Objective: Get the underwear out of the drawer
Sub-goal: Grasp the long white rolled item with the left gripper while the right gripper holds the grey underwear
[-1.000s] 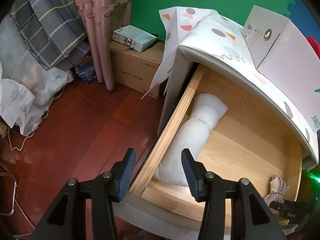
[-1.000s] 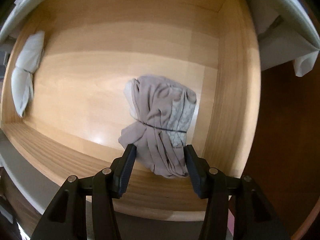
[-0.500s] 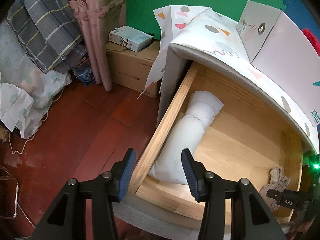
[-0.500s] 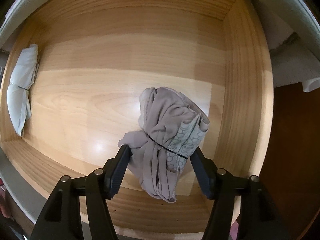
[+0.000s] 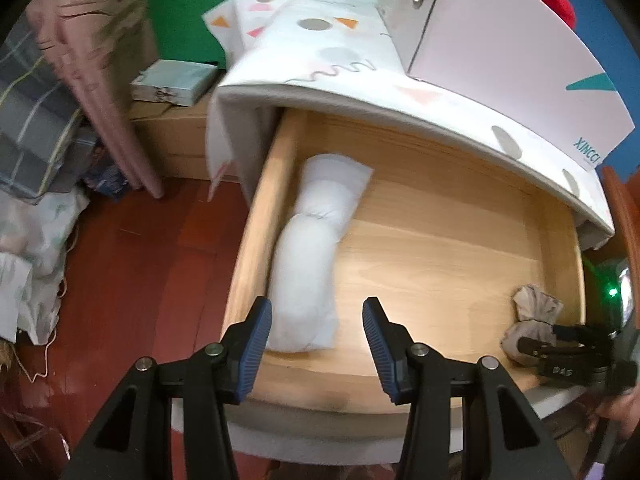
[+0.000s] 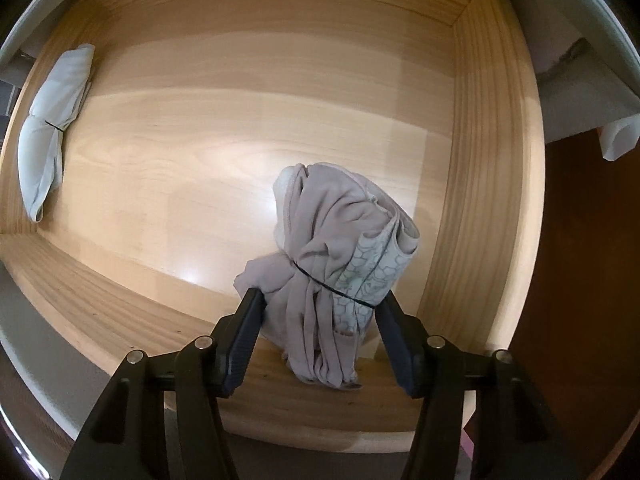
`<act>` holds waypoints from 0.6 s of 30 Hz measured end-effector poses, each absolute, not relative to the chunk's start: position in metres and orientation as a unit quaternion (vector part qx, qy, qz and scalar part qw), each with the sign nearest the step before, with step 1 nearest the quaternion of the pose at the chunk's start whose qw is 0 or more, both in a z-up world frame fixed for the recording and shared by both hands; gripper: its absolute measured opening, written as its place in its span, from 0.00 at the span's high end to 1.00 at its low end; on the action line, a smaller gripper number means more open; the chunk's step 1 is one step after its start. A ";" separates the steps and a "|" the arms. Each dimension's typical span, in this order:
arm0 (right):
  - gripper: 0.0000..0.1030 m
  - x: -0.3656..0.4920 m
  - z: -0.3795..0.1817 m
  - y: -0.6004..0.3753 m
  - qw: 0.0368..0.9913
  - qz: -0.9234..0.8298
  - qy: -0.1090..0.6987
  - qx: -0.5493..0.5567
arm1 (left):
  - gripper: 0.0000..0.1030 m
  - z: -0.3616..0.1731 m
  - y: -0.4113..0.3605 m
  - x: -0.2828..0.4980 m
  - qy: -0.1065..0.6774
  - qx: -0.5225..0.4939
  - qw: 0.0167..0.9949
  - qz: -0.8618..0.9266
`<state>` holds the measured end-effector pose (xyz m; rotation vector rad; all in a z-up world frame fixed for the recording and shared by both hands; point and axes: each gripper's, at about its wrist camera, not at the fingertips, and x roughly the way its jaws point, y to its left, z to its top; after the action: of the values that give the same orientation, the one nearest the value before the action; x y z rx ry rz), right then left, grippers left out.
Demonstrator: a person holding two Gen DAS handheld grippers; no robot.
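Underwear (image 6: 336,280) near drawer (image 6: 472,184) right wall, clamped by right gripper (image 6: 318,316) jaws; left gripper (image 5: 316,344) jaws apart.

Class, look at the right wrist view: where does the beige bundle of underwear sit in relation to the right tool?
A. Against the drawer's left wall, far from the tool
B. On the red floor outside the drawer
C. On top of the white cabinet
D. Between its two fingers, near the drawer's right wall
D: the beige bundle sits between the fingers of the right tool, close to the drawer right wall.
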<state>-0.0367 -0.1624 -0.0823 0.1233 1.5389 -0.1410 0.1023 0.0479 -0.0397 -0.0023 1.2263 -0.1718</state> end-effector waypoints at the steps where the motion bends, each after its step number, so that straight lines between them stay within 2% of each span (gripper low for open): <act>1: 0.48 -0.037 -0.082 -0.161 0.715 -0.064 0.694 0.055 | 0.53 -0.040 0.047 0.109 0.584 -0.003 0.807 -0.086; 10: 0.48 -0.056 -0.085 -0.186 0.719 -0.062 0.690 0.052 | 0.53 -0.060 0.027 0.151 0.625 0.032 0.773 -0.102; 18: 0.48 -0.058 -0.086 -0.186 0.720 -0.062 0.689 0.052 | 0.53 -0.084 0.010 0.172 0.629 0.062 0.772 -0.072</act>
<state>-0.0575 -0.1862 -0.0858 0.1157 1.5237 -0.1372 0.1720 0.0099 -0.0839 0.1340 1.3628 -0.1552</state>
